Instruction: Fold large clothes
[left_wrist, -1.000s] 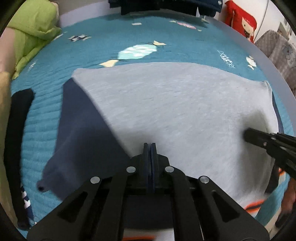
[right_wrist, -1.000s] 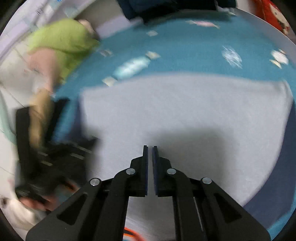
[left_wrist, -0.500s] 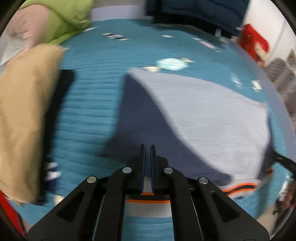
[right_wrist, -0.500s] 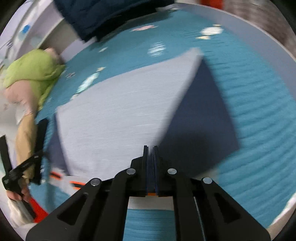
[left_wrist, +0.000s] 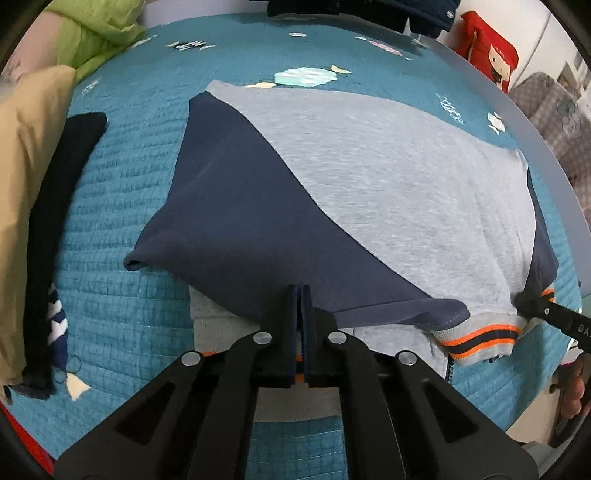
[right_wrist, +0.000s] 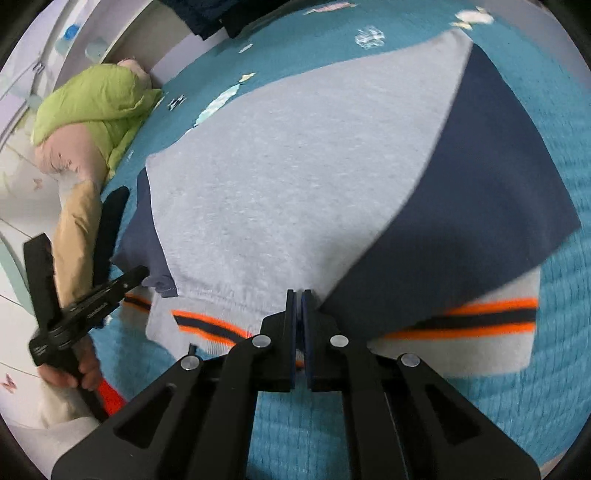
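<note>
A grey sweatshirt (left_wrist: 388, 177) (right_wrist: 277, 166) lies flat on the teal quilted bed (left_wrist: 122, 325). Both navy sleeves are folded in. Its orange and navy striped hem (left_wrist: 480, 341) (right_wrist: 461, 321) runs along the near edge. My left gripper (left_wrist: 300, 290) is shut, with its tips over the lower edge of the left navy sleeve (left_wrist: 229, 206); nothing shows between them. It also appears in the right wrist view (right_wrist: 142, 273). My right gripper (right_wrist: 298, 293) has its jaws closing to a thin gap where the grey body meets the right navy sleeve (right_wrist: 480, 192); I see no fabric between them. Its tip (left_wrist: 519, 297) touches the hem corner.
A green jacket (left_wrist: 92, 33), a tan garment (left_wrist: 26, 184) and a black garment (left_wrist: 55, 221) lie along the bed's left side. Dark clothes (left_wrist: 351, 7) hang at the far edge, and a red cushion (left_wrist: 487, 48) sits beyond the bed. A hand (right_wrist: 79, 373) holds the left gripper.
My left gripper slid from the sweatshirt's middle to the left sleeve at the near edge. My right gripper moved over to the right sleeve and rolled. Both stayed nearly shut.
</note>
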